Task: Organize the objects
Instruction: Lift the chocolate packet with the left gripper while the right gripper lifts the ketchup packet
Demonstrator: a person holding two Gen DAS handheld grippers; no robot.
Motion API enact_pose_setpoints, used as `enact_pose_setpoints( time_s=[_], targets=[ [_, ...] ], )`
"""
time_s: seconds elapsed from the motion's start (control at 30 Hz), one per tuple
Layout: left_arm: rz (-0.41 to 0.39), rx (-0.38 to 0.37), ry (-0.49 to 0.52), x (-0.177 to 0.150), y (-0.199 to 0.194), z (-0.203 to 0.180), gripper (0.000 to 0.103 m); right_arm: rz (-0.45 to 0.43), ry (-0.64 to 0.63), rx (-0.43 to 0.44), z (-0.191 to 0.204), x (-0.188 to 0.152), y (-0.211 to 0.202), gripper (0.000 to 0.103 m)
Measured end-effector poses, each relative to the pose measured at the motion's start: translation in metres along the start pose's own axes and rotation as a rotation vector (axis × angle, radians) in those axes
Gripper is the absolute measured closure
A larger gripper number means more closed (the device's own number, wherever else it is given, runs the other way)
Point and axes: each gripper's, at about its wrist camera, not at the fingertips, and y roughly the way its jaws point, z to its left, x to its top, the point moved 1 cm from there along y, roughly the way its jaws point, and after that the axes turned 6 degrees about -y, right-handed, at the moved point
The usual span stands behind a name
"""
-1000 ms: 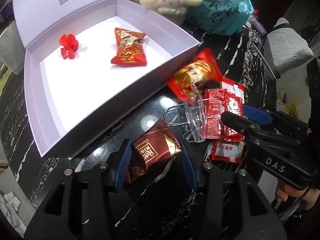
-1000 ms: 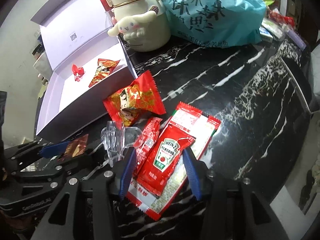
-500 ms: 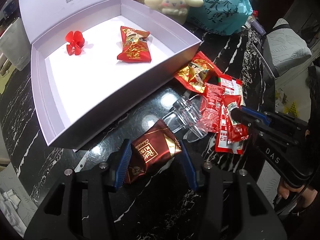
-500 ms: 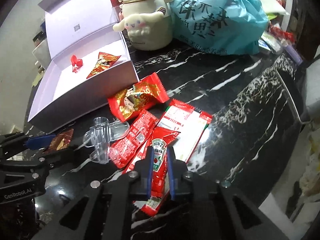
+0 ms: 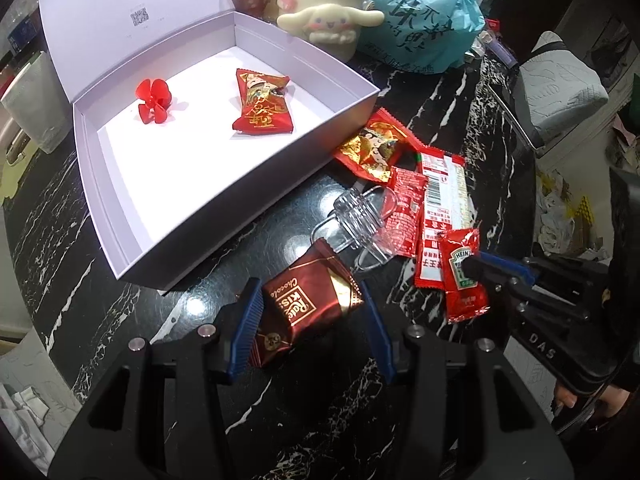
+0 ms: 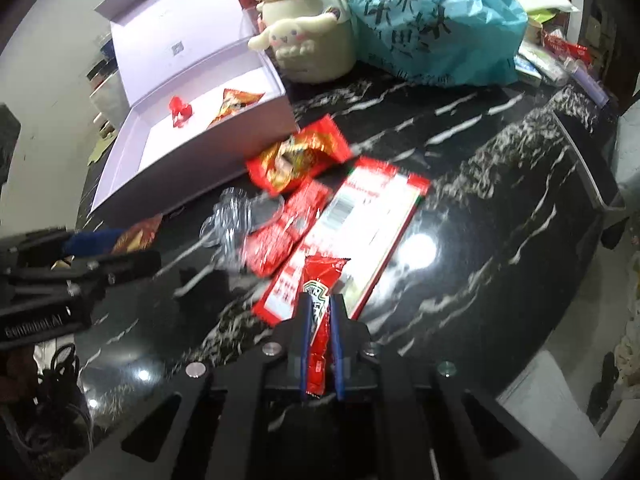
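On black marble table: left gripper clamps a maroon chocolate packet; right gripper pinches a Heinz ketchup sachet; open lilac box beside them holds one red candy packet.

My worktop is black stone with white veining, glossy enough to throw back lamp glare. On it sits an open pale lilac box, lid raised at the back. Behind the box stand a cream character jar and a tied teal plastic bag, just beside each other. In front of the box lie a red-and-gold snack packet, a clear plastic clip, a small red sachet and a long red-and-white packet, all bunched together and overlapping.
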Motion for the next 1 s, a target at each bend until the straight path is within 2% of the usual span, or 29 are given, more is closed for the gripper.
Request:
enact_pose_setpoints(
  time_s=[0.07, 0.17, 0.3, 0.47, 0.53, 0.6, 0.67, 1.0],
  targets=[
    [-0.002, 0.005, 0.005, -0.002, -0.001, -0.001, 0.055, 0.011, 0.000, 0.008, 0.002, -0.004, 0.002, 0.089],
    [-0.002, 0.008, 0.010, -0.006, -0.002, -0.001, 0.055, 0.032, 0.004, 0.001, 0.005, -0.008, 0.005, 0.072],
    [-0.005, 0.019, 0.014, -0.010, -0.005, 0.002, 0.055, 0.044, 0.024, -0.028, 0.011, -0.011, 0.007, 0.062],
    [-0.005, 0.037, 0.013, -0.016, -0.007, 0.008, 0.055, 0.039, -0.054, -0.117, 0.025, -0.019, 0.011, 0.057],
    [-0.002, 0.038, 0.009, -0.018, -0.008, 0.011, 0.055, 0.020, -0.089, -0.140, 0.029, -0.023, 0.012, 0.057],
    [-0.003, 0.037, 0.011, -0.019, -0.009, 0.013, 0.055, 0.010, -0.088, -0.152, 0.029, -0.025, 0.010, 0.074],
    [-0.005, 0.029, 0.016, -0.019, -0.012, 0.014, 0.055, 0.010, -0.045, -0.119, 0.026, -0.026, 0.007, 0.082],
    [-0.029, -0.025, 0.123, -0.008, -0.037, 0.015, 0.055, -0.031, -0.012, -0.115, 0.043, -0.025, -0.015, 0.084]
  ],
)
